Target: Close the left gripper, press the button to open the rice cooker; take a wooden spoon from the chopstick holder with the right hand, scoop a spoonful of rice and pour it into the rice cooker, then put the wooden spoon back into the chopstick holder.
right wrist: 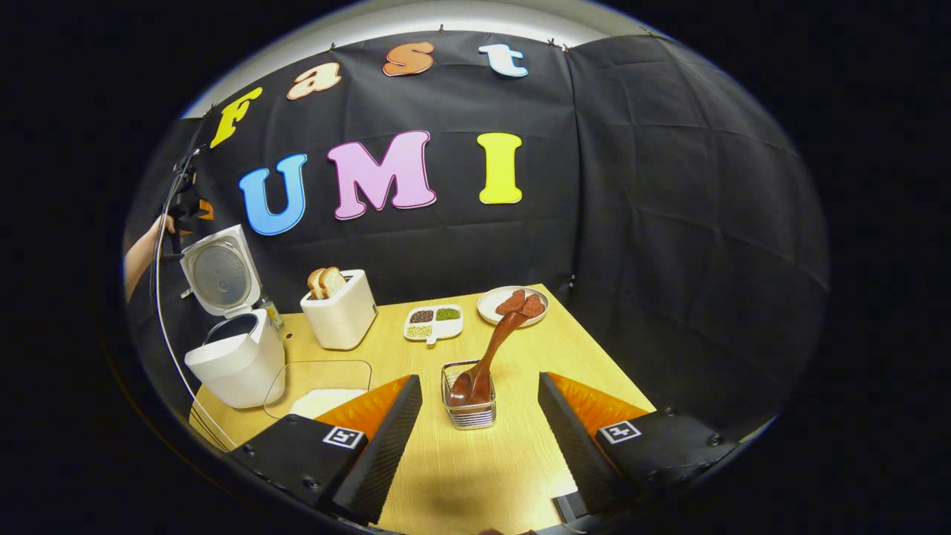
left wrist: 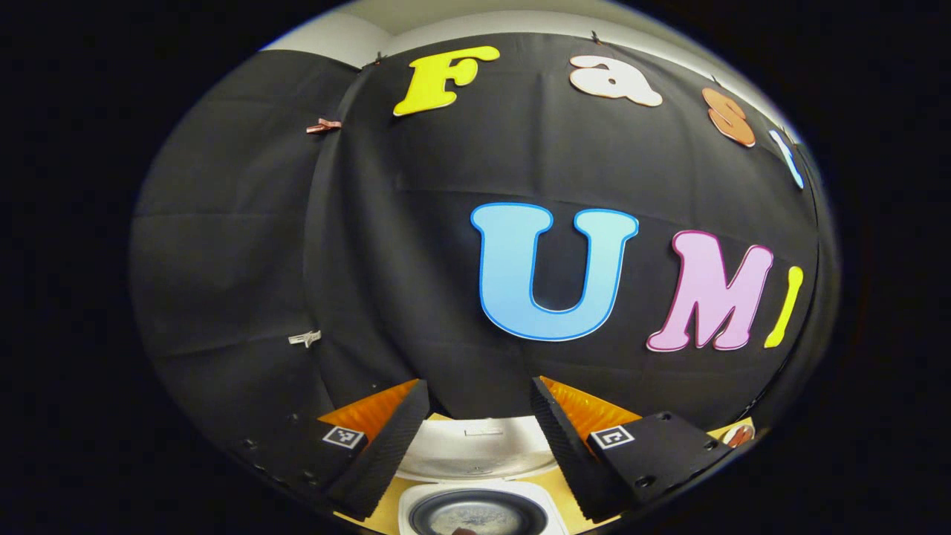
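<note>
The right tongs (right wrist: 479,427) stand wide apart and empty, lined up so that the chopstick holder (right wrist: 469,407) sits on the counter (right wrist: 475,475) just ahead of them, between the two fingers' lines. The wooden spoon (right wrist: 492,355) stands bowl-down in that holder, its handle leaning up and away toward the plate of reddish slices (right wrist: 513,305) behind; that lean leaves the upper handle free to be gripped, which is probably why the tongs face it square-on. Judging from this, either the spoon has not yet been picked up or it is already back in place; which of the two cannot be told. To the left of the holder lies a clear tray of rice (right wrist: 319,397), placed handily between holder and rice cooker (right wrist: 236,357). The cooker stands farther left of the holder with its lid raised, so the button step looks done. Behind the holder are a small divided dish of beans (right wrist: 433,324) and a toaster (right wrist: 339,308) with bread. The left tongs (left wrist: 479,438) are also spread wide with nothing between them, held above the cooker, looking down over its open pot (left wrist: 475,513), seemingly clear of the spoon's path.
</note>
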### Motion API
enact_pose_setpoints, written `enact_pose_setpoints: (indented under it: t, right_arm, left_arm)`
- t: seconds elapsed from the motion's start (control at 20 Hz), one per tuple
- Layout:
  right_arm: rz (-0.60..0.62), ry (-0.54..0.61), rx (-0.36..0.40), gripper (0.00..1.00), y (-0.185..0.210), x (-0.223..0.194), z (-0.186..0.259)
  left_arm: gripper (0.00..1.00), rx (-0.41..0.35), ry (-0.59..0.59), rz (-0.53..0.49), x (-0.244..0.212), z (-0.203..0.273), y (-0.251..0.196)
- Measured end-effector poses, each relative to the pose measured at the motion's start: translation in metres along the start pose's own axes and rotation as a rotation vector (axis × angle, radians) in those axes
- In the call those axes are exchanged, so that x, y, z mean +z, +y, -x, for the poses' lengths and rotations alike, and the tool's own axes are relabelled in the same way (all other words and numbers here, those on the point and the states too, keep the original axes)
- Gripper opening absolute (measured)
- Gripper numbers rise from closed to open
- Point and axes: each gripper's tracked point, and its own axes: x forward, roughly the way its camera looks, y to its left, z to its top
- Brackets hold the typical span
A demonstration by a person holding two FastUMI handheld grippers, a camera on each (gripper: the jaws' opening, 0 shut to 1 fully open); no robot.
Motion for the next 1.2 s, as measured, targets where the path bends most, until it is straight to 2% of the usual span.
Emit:
enact_pose_setpoints:
  t: [0.1, 0.2, 0.4, 0.5, 0.6, 0.8, 0.85, 1.05, 1.2]
  right_arm:
    - [-0.007, 0.025, -0.003, 0.99, -0.001, -0.008, 0.001]
    - [-0.02, 0.029, 0.0, 0.99, 0.001, -0.009, 0.005]
    - [0.031, 0.037, -0.009, 0.99, -0.006, -0.017, 0.008]
    - [-0.002, 0.061, 0.008, 0.99, 0.0, -0.021, 0.006]
    - [-0.019, 0.071, 0.028, 0.99, 0.005, -0.023, 0.002]
    - [0.043, 0.076, 0.091, 0.99, 0.022, -0.027, 0.001]
    - [0.053, 0.076, 0.112, 0.99, 0.026, -0.028, 0.001]
    - [0.09, 0.097, 0.154, 0.99, 0.031, -0.034, -0.006]
    - [0.08, 0.124, 0.166, 0.99, 0.028, -0.04, -0.008]
  left_arm:
    - [0.95, -0.019, 0.046, -0.024, -0.016, -0.017, -0.004]
    - [0.95, -0.004, 0.104, -0.02, -0.036, -0.025, 0.001]
    - [0.98, 0.007, 0.12, -0.016, -0.041, -0.017, -0.002]
    - [0.99, 0.003, 0.146, -0.021, -0.045, -0.007, -0.004]
    - [0.99, -0.005, 0.166, -0.024, -0.052, 0.011, -0.008]
    - [0.97, -0.028, 0.206, -0.017, -0.077, 0.052, -0.015]
    - [0.99, -0.031, 0.22, -0.008, -0.085, 0.062, -0.016]
    - [0.98, -0.041, 0.273, 0.02, -0.126, 0.099, -0.022]
    - [0.97, -0.036, 0.299, 0.003, -0.163, 0.12, -0.026]
